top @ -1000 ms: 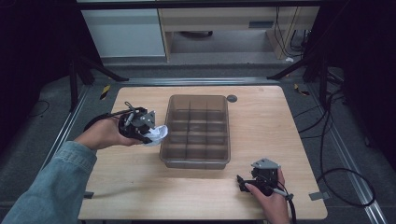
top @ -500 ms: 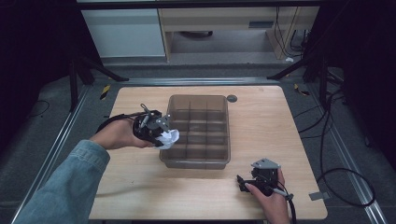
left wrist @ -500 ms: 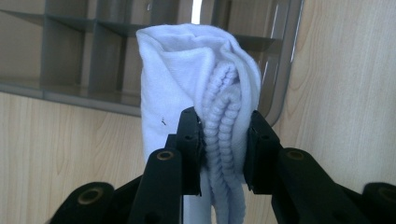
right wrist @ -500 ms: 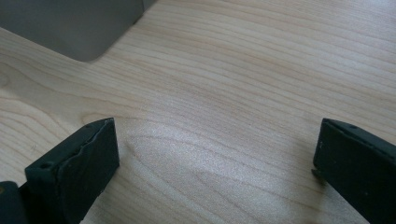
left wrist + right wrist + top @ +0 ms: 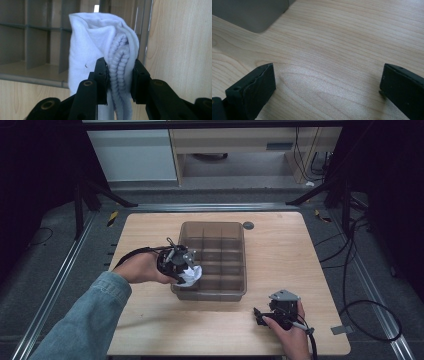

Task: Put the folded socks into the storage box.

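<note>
left gripper holding a rolled white cotton sock over the near-left corner of a divided grey plastic bin.

the left gripper point(image 5: 186, 270) clamps the rolled white cotton sock point(image 5: 105, 50), jaws narrowed onto its ribbed cuff; the roll's long axis runs straight out past the jaws toward the translucent grey plastic compartment bin point(image 5: 235, 232). the sock sits at the bin's near-left rim, just above its nearest-left cells. the right gripper point(image 5: 264, 316) rests on the pale wooden table point(image 5: 285, 250), near the bin's near-right corner, jaws wide and empty, farther from the sock.
</note>
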`<state>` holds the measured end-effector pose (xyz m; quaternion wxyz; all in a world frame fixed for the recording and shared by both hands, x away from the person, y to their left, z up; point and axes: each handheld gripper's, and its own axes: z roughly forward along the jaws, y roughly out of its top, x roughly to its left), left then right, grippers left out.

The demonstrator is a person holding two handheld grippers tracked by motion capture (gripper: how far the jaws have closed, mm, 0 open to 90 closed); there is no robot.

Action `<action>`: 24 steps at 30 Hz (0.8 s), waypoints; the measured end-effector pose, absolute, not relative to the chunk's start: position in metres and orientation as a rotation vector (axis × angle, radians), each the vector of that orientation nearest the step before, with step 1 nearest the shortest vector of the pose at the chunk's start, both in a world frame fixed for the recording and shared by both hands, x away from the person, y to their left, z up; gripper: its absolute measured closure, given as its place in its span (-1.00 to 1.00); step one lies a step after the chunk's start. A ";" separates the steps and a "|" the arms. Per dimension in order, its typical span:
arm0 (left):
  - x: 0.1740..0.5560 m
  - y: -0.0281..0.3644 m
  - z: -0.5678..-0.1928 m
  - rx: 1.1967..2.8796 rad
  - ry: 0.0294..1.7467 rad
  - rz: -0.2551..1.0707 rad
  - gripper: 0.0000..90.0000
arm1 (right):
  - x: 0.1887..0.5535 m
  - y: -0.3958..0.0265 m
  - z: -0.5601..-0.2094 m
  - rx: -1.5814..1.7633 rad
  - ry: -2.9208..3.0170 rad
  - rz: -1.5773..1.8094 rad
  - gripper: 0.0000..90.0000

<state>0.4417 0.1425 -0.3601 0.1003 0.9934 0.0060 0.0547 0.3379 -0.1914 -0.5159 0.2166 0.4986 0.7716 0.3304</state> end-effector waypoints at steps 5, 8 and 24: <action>0.439 0.136 -0.363 2.947 0.003 0.151 0.55 | 0.338 -0.191 -0.516 1.381 2.138 0.916 -0.99; 0.442 0.133 -0.370 2.971 0.005 0.132 0.55 | 0.338 -0.191 -0.516 1.381 2.138 0.916 -0.99; 0.450 0.130 -0.389 2.986 0.036 0.059 0.54 | 0.338 -0.191 -0.516 1.382 2.138 0.916 -0.99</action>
